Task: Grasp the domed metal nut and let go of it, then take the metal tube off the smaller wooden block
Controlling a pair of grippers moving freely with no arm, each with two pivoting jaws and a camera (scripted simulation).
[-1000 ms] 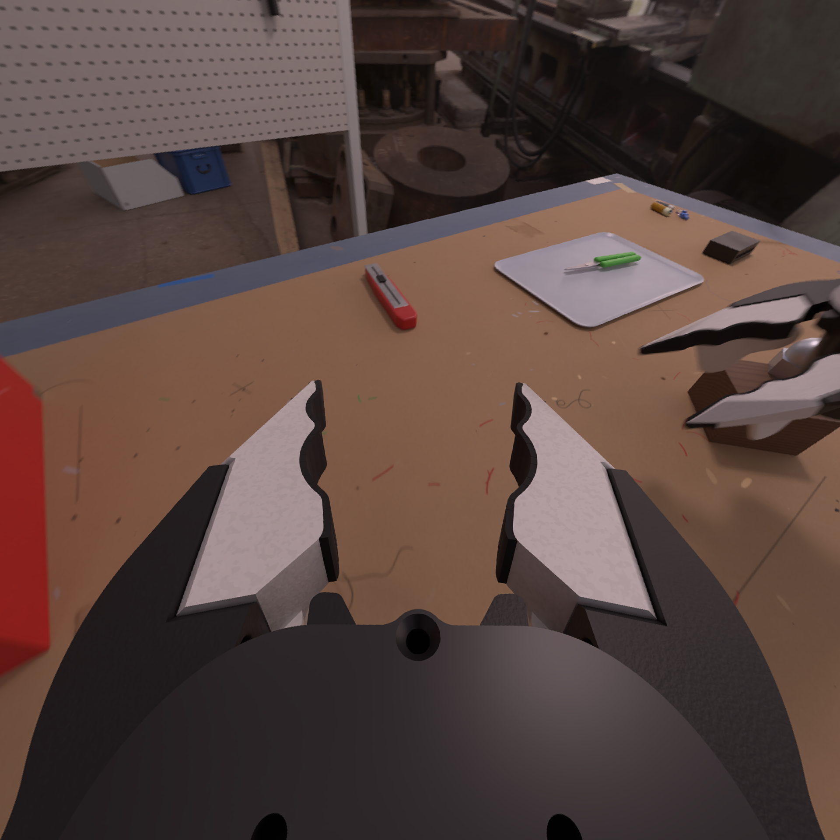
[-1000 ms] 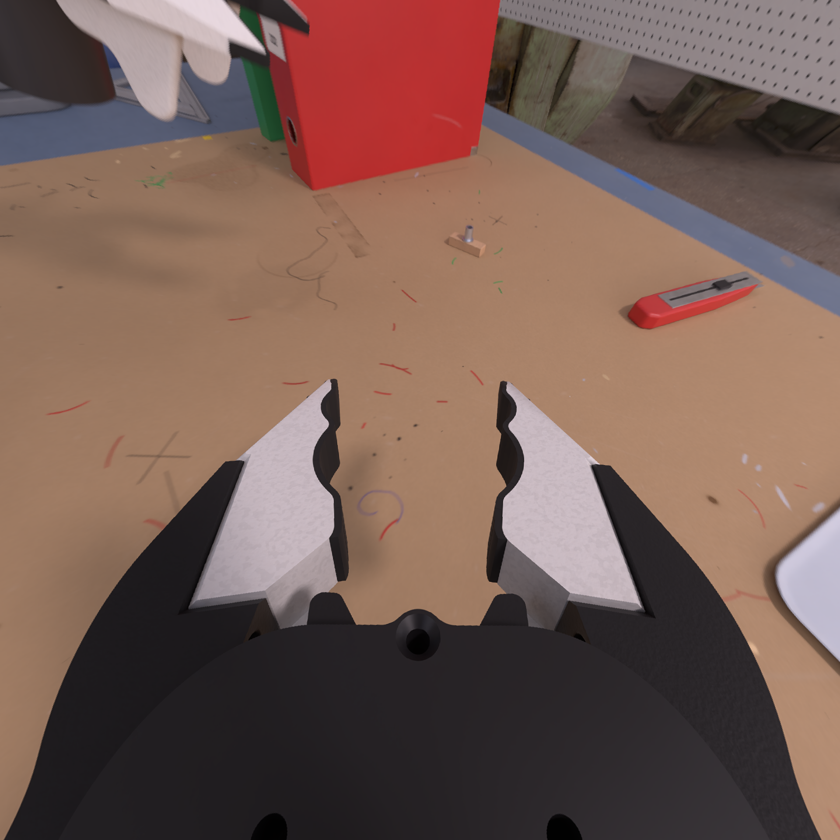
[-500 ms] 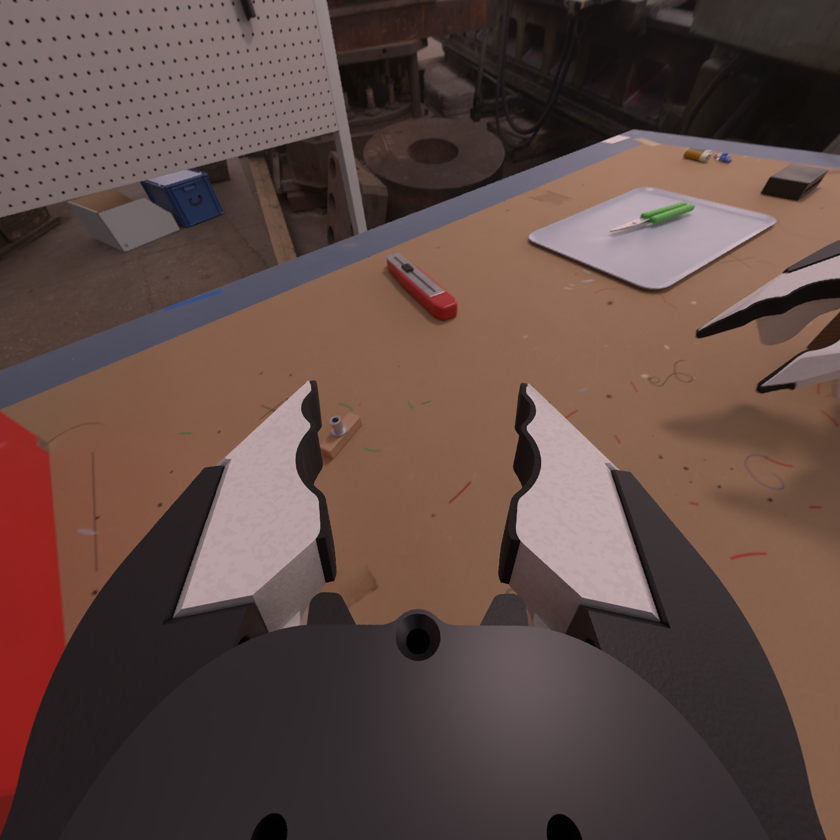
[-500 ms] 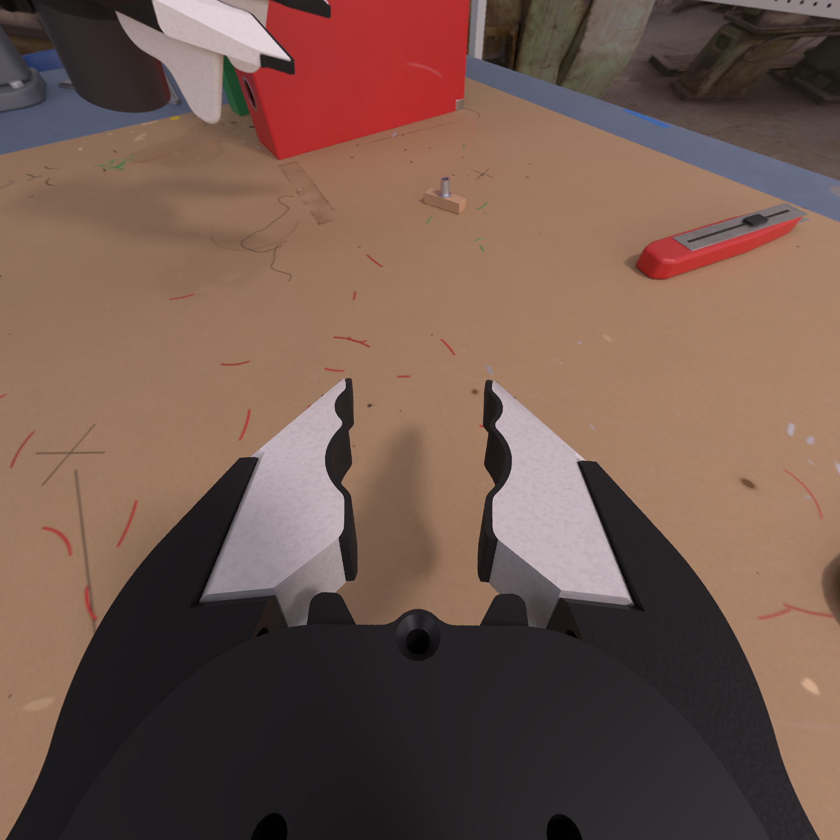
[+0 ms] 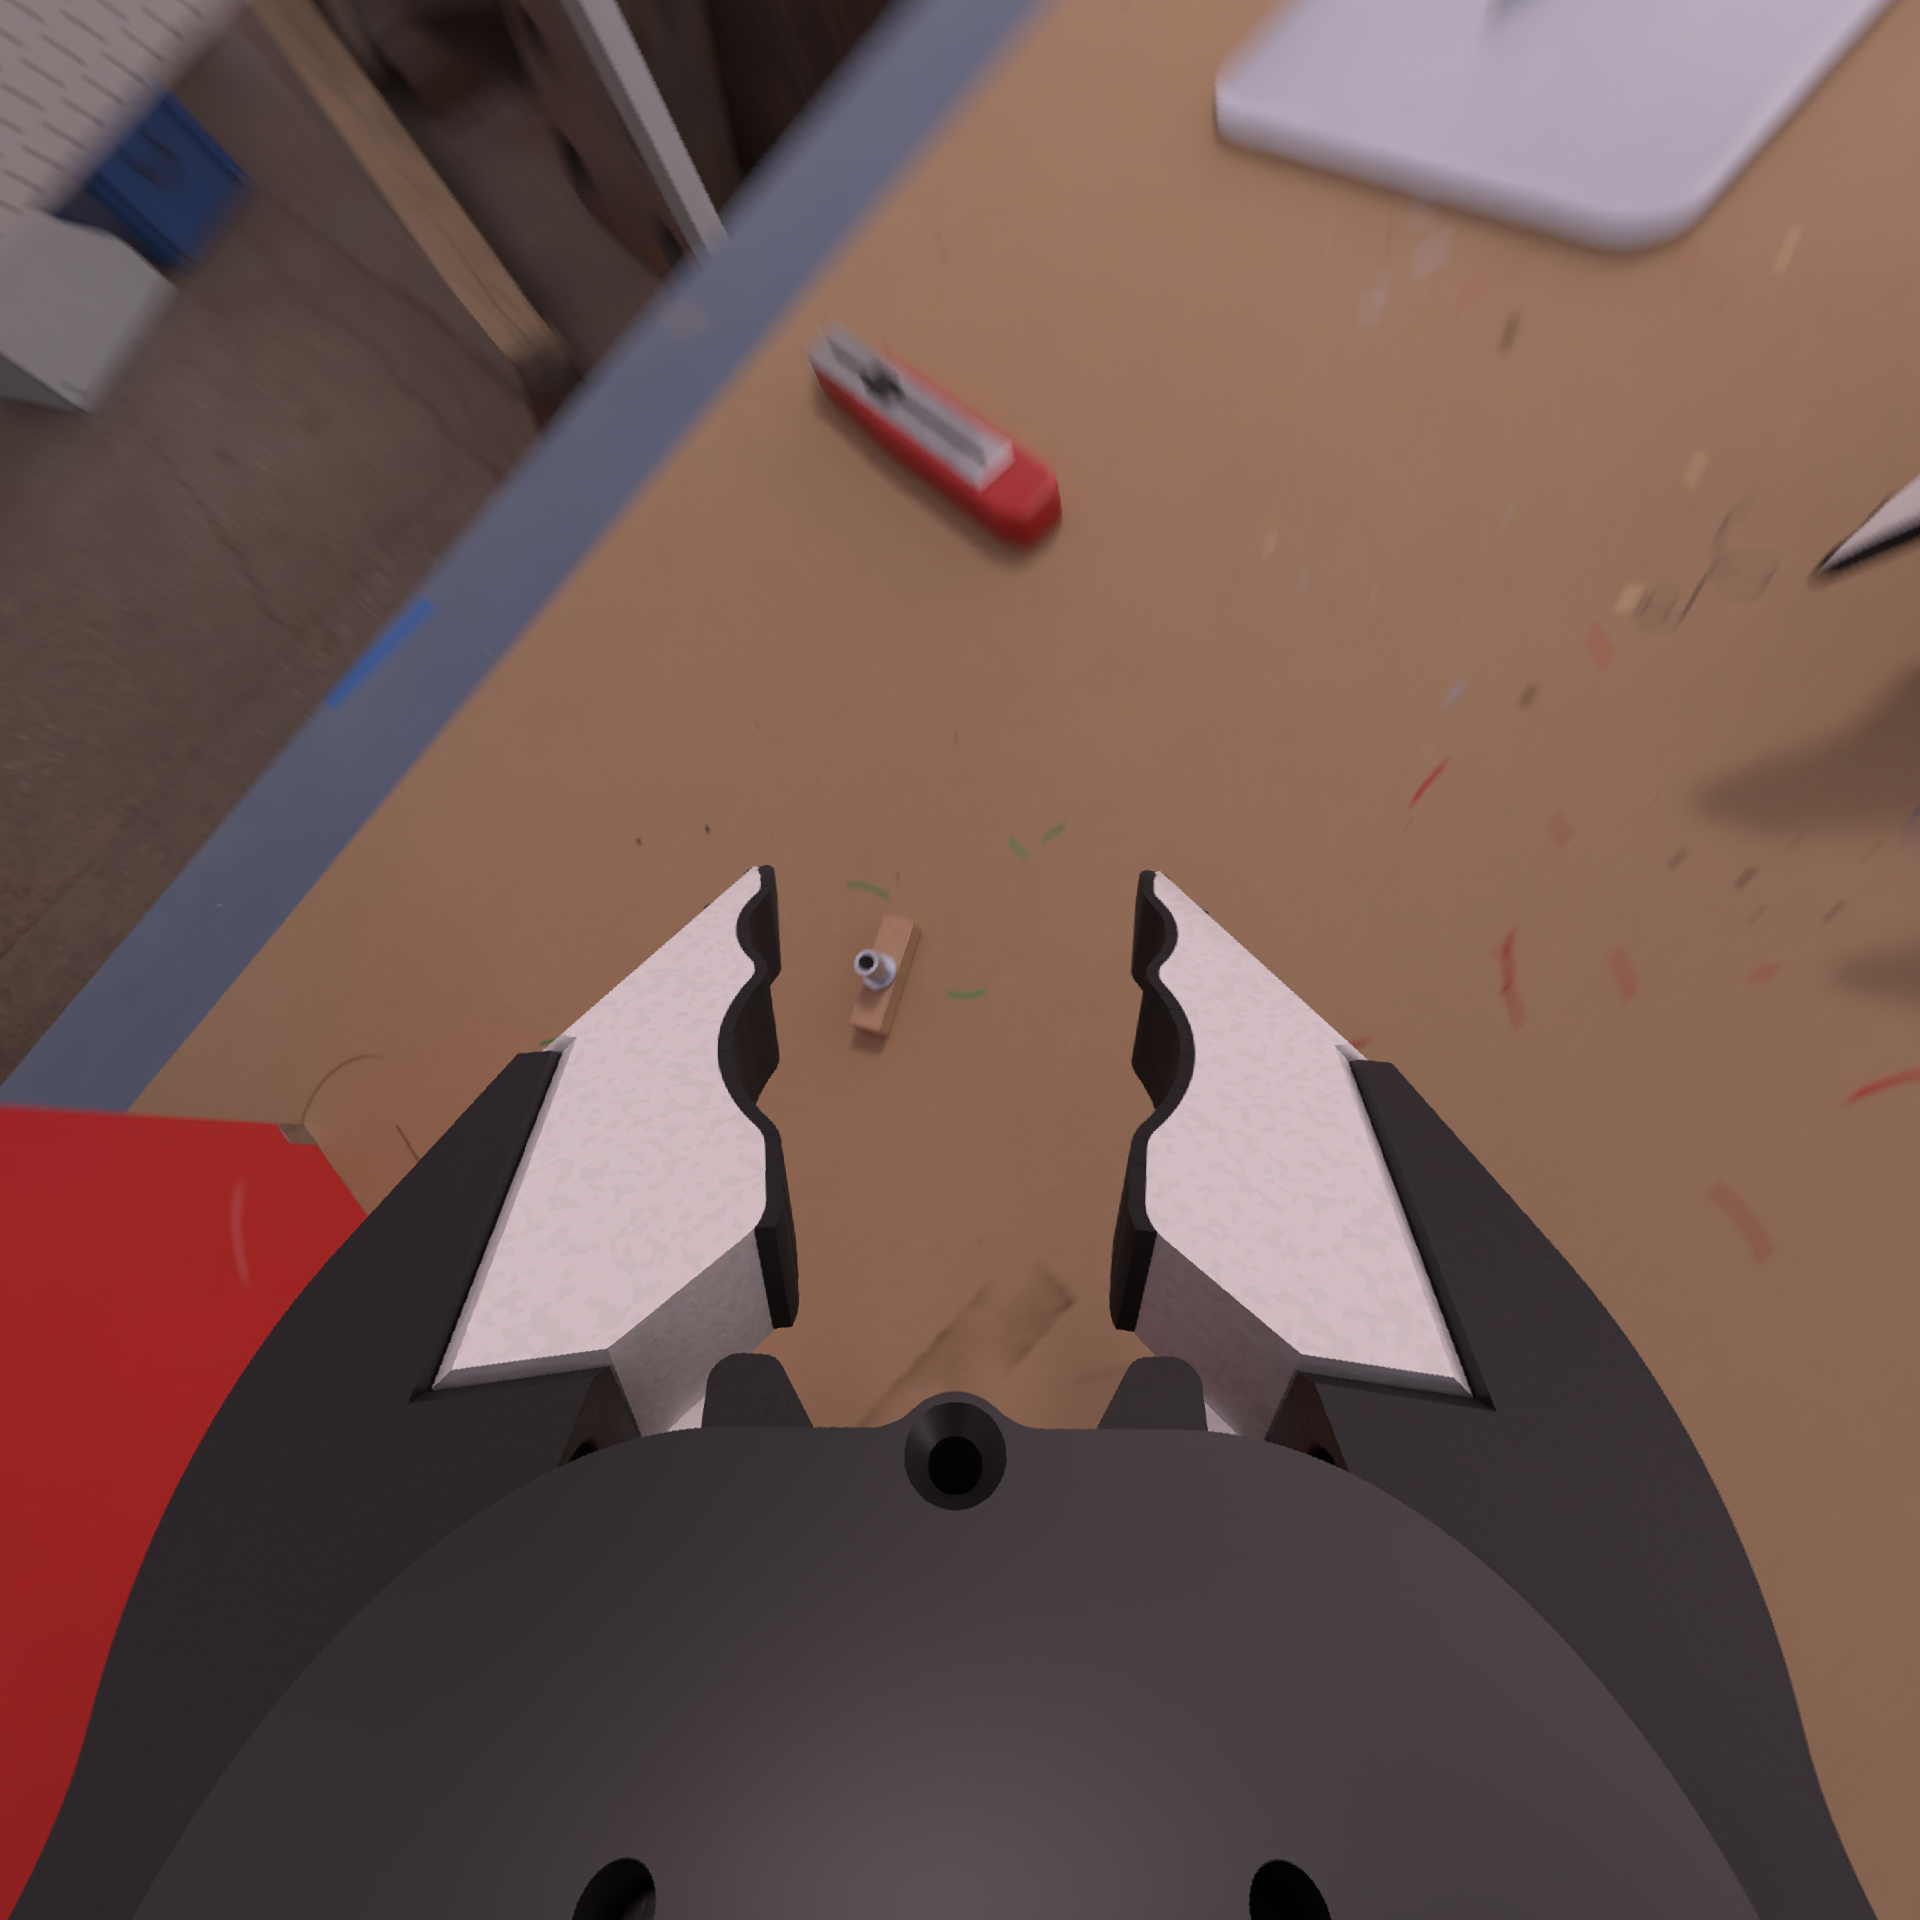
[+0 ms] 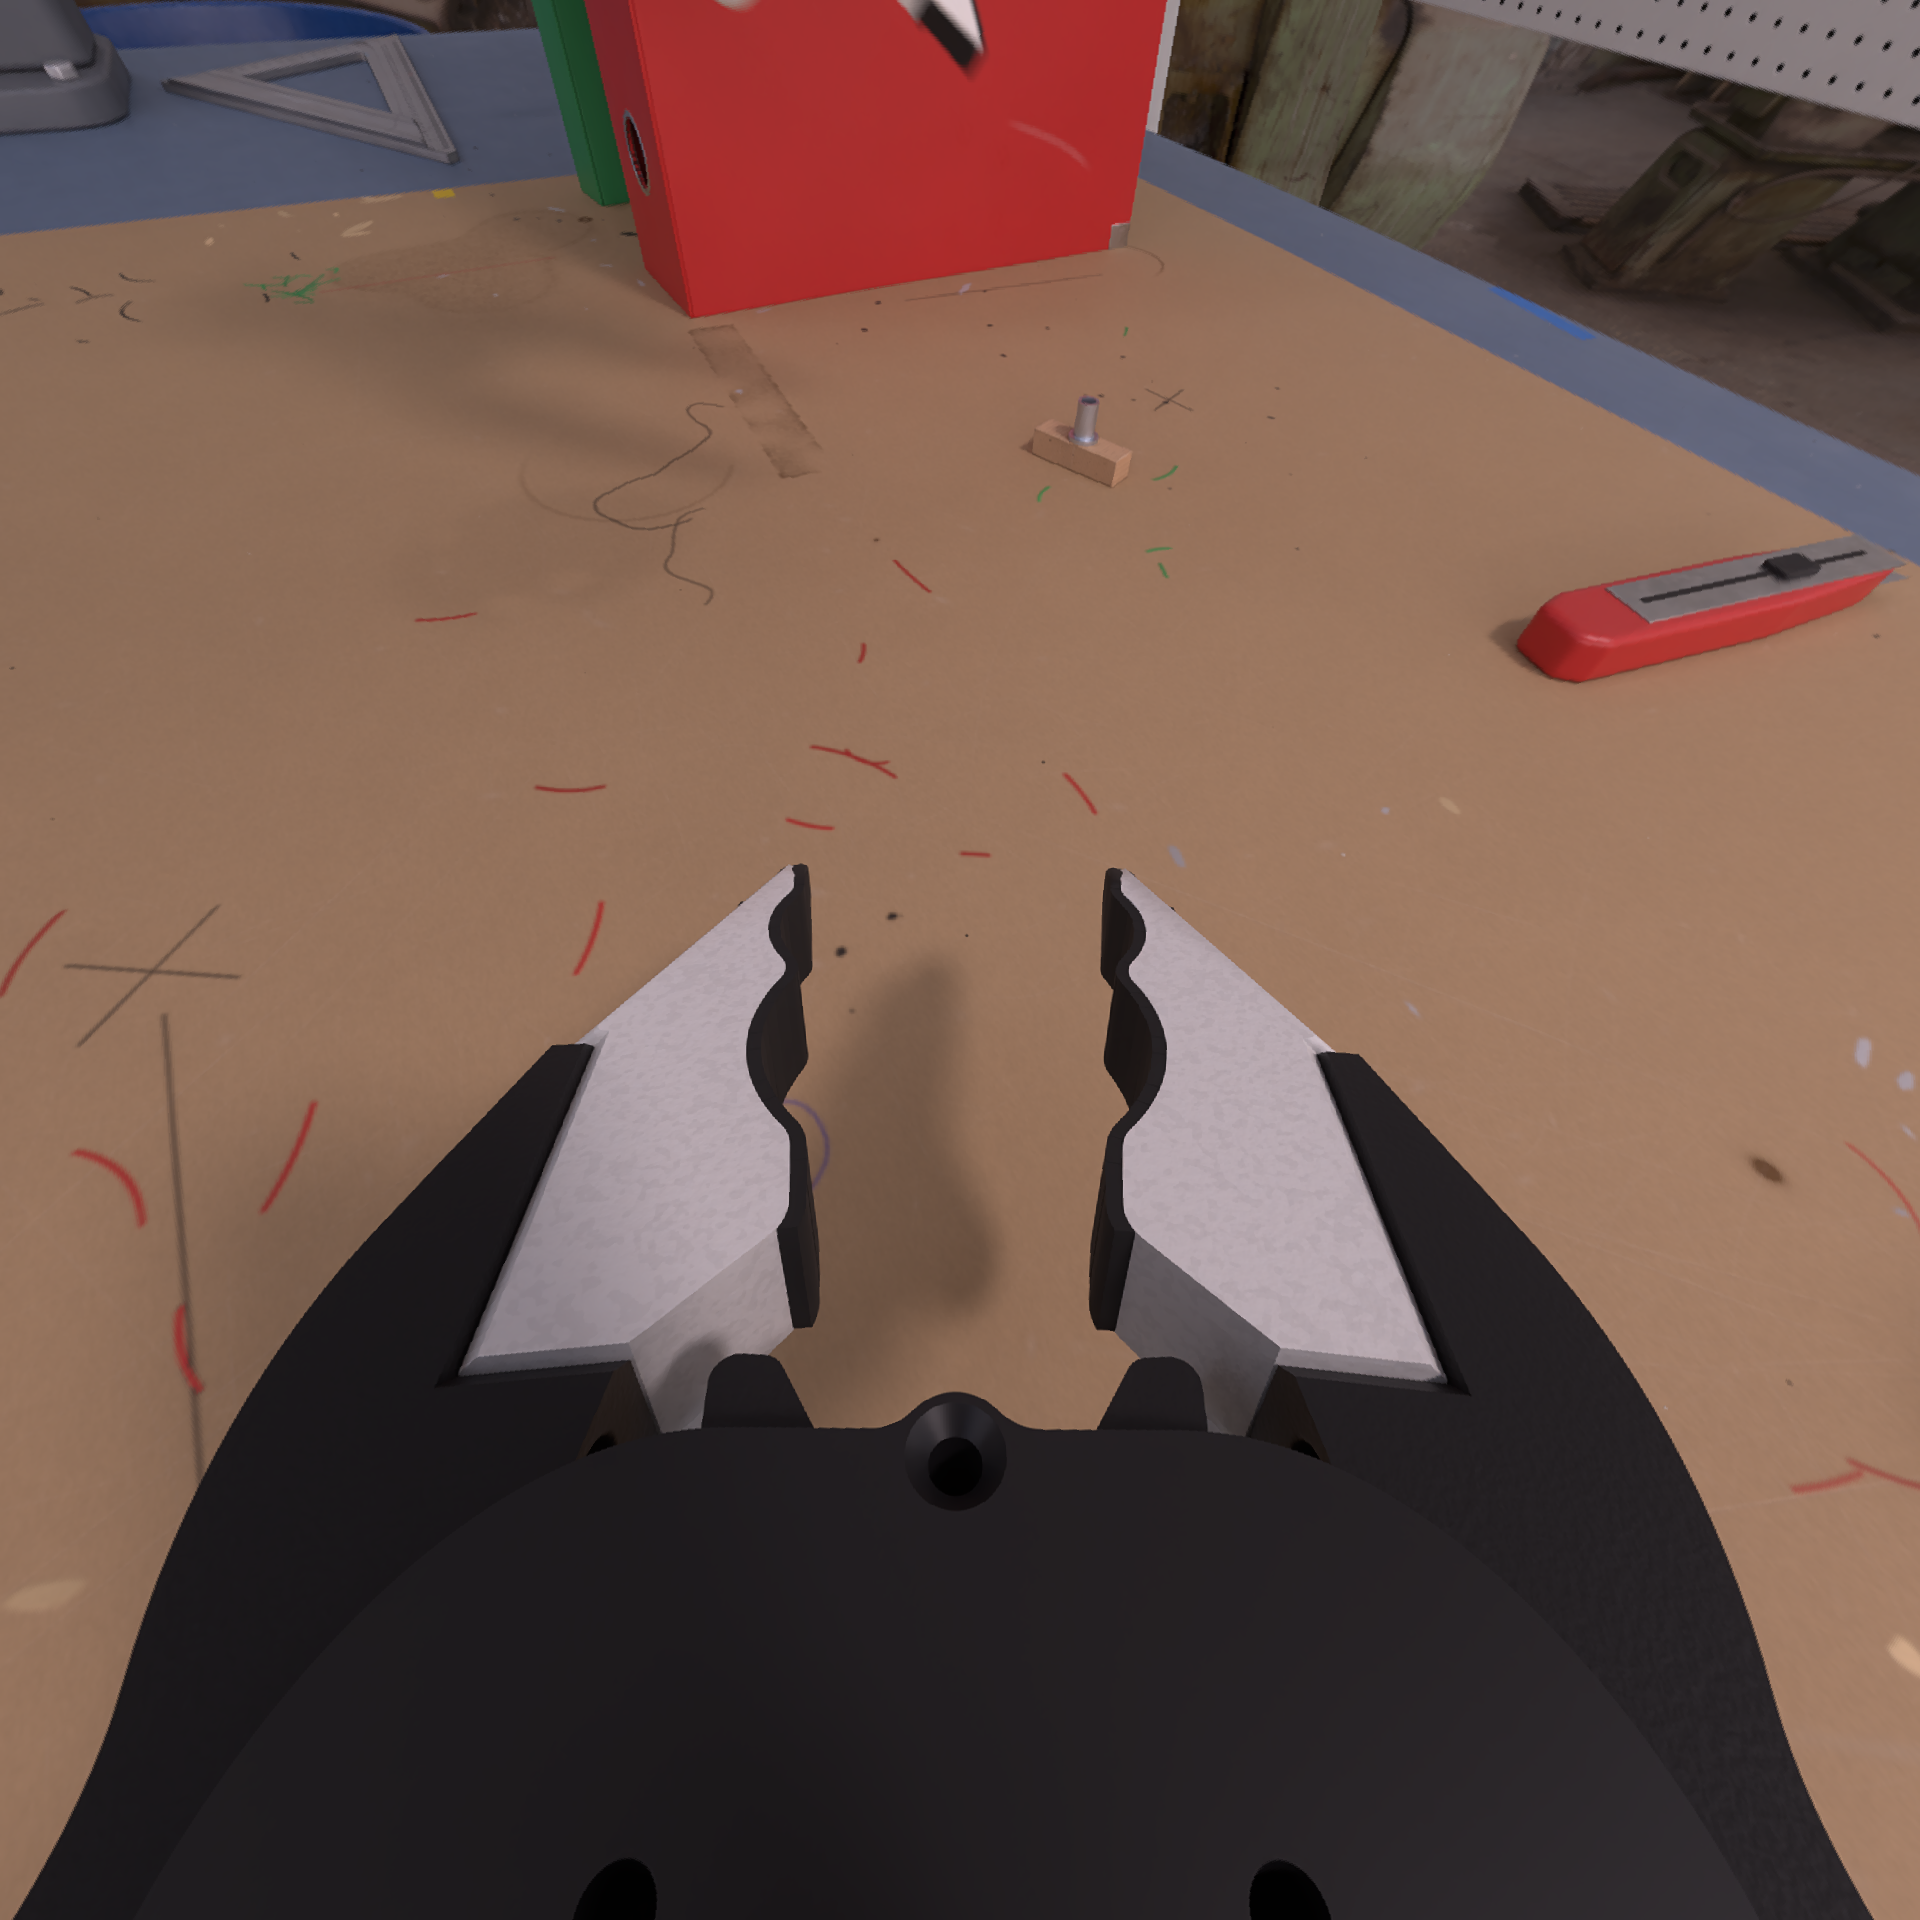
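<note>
A small light wooden block (image 5: 886, 992) lies on the brown table with a short metal tube (image 5: 873, 966) standing upright in it. My left gripper (image 5: 954, 878) is open and empty and hovers above them; in its view they lie between the two fingers, nearer the left one. In the right wrist view the block (image 6: 1081, 454) and tube (image 6: 1086, 418) sit farther ahead, slightly right. My right gripper (image 6: 955, 873) is open and empty, low over bare table. A tip of the left gripper (image 6: 951, 26) shows at the top edge. The domed nut is out of view.
A red utility knife (image 5: 935, 447) (image 6: 1704, 608) lies beyond the block near the blue table edge (image 5: 582, 468). A red binder (image 6: 883, 145) (image 5: 156, 1299) and a green one (image 6: 582, 104) stand close by. A grey tray (image 5: 1538, 114) and a set square (image 6: 312, 99) are farther off.
My left gripper has moved over the small block and tilted down, so the block and tube now show between its fingers. My right gripper closed a little a second ago and has barely moved since.
</note>
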